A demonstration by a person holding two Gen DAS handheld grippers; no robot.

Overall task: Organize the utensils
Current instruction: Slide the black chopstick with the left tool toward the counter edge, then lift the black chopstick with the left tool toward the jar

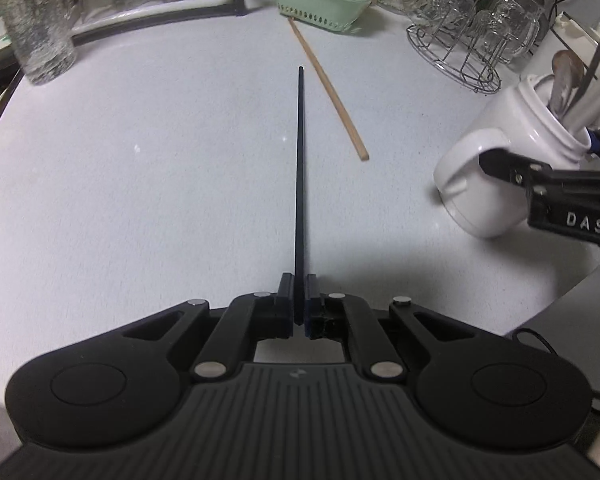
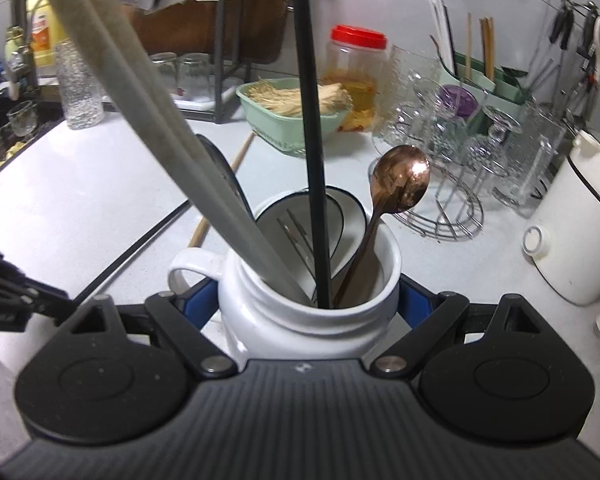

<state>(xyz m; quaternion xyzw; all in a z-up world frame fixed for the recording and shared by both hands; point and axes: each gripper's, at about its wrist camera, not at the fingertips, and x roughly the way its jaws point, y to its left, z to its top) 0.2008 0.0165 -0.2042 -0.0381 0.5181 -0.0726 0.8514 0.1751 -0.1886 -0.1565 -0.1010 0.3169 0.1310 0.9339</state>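
Your left gripper (image 1: pixel 299 300) is clamped tight on a thin black chopstick (image 1: pixel 300 184), which runs straight out from the pads above the pale grey countertop (image 1: pixel 148 168). Your right gripper (image 2: pixel 308 300) has its blue-padded jaws spread around the neck of a white ceramic jar with a handle (image 2: pixel 300 312) and pressed on it from both sides. The jar looks tilted in the left wrist view.

Inside the jar stand a second black chopstick (image 2: pixel 312 160), pale grey flat handles (image 2: pixel 148 120), a copper-coloured metal spoon (image 2: pixel 400 188) and a fork (image 2: pixel 296 236).

A light wooden chopstick (image 1: pixel 328 84) lies on the counter just beside the black one's tip, pointing toward a mint-green plastic basket of straw-coloured sticks (image 1: pixel 320 4). A wire rack of clear glasses (image 1: pixel 476 40) stands near the jar, and a textured clear tumbler (image 1: pixel 40 24) sits well apart at the far left.
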